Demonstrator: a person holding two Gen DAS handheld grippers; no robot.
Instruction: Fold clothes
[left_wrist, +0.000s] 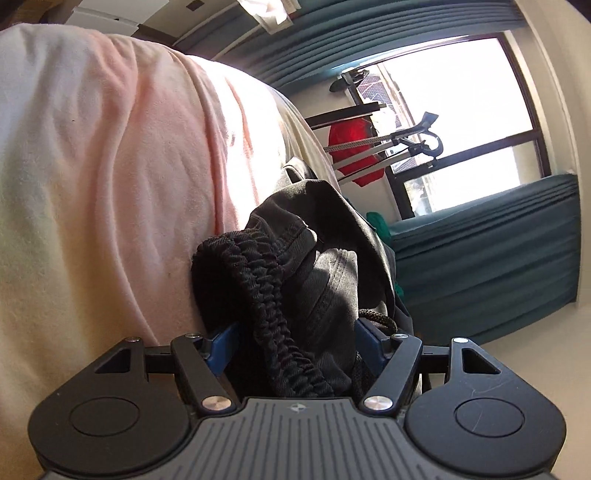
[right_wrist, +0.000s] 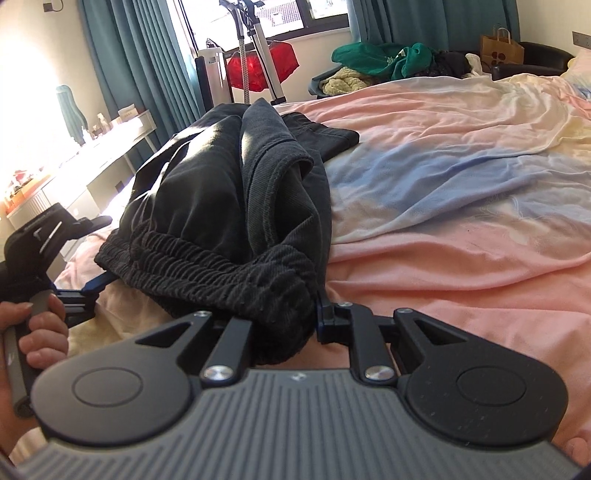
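Observation:
Black trousers (right_wrist: 207, 184) with a ribbed elastic waistband (right_wrist: 192, 273) lie bunched on the bed, legs running away toward the window. My right gripper (right_wrist: 295, 314) is shut on the near right end of the waistband; only its right blue finger (right_wrist: 325, 317) shows. In the left wrist view, which is rolled on its side, my left gripper (left_wrist: 295, 332) stands wide, with the waistband (left_wrist: 266, 295) and a drawstring loosely between its blue fingers (left_wrist: 221, 345). The right wrist view shows a hand (right_wrist: 40, 325) holding that left gripper (right_wrist: 94, 286) at the waistband's left end.
The bed sheet (right_wrist: 461, 229) is pink, blue and pale yellow, and rumpled. A pile of green and dark clothes (right_wrist: 380, 55) and a paper bag (right_wrist: 502, 46) sit at the far side. A white desk (right_wrist: 110, 147) stands left. A red garment (right_wrist: 262, 68) hangs by the window.

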